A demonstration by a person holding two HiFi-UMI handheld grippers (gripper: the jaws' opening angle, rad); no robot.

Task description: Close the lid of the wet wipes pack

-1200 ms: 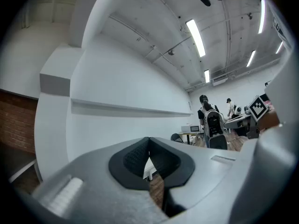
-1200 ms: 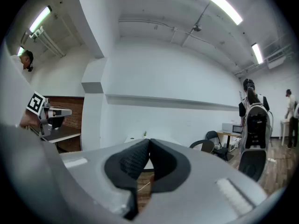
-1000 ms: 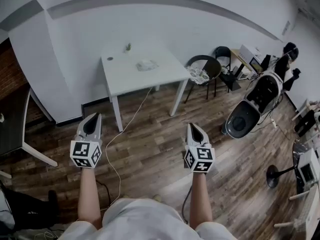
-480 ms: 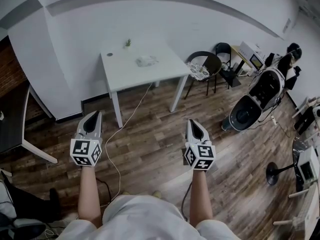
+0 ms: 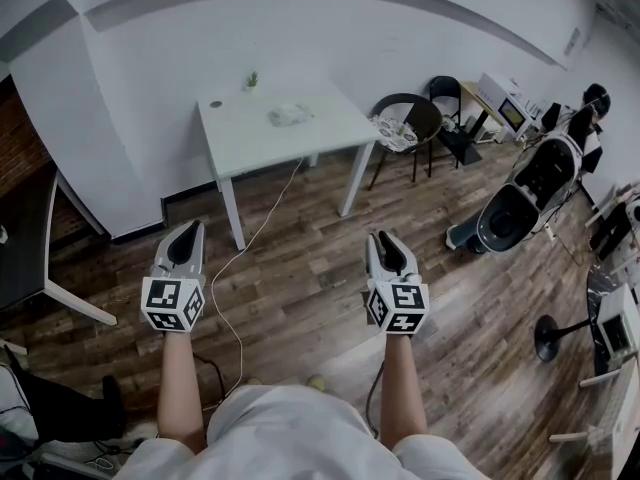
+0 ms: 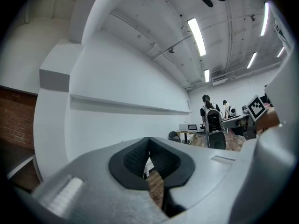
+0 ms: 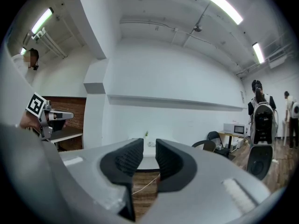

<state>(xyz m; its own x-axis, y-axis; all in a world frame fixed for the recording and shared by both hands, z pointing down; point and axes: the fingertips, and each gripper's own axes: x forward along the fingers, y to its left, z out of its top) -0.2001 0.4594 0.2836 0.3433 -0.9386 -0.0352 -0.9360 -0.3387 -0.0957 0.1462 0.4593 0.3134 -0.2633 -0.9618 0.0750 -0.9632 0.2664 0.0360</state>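
Standing well back from the white table (image 5: 240,148) bearing the wet wipes pack (image 5: 290,115), left gripper (image 5: 187,230) closed on nothing, right gripper (image 5: 379,238) opening, nothing between its jaws.

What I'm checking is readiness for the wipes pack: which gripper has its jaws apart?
The right gripper: its jaws are opening, a clear gap between the pads, nothing in it. The left gripper has its pads together at the tips.

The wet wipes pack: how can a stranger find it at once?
Find the white table by the wall. The wet wipes pack lies near its middle: pale and flat, unlike the green plant and dark disc at the back.
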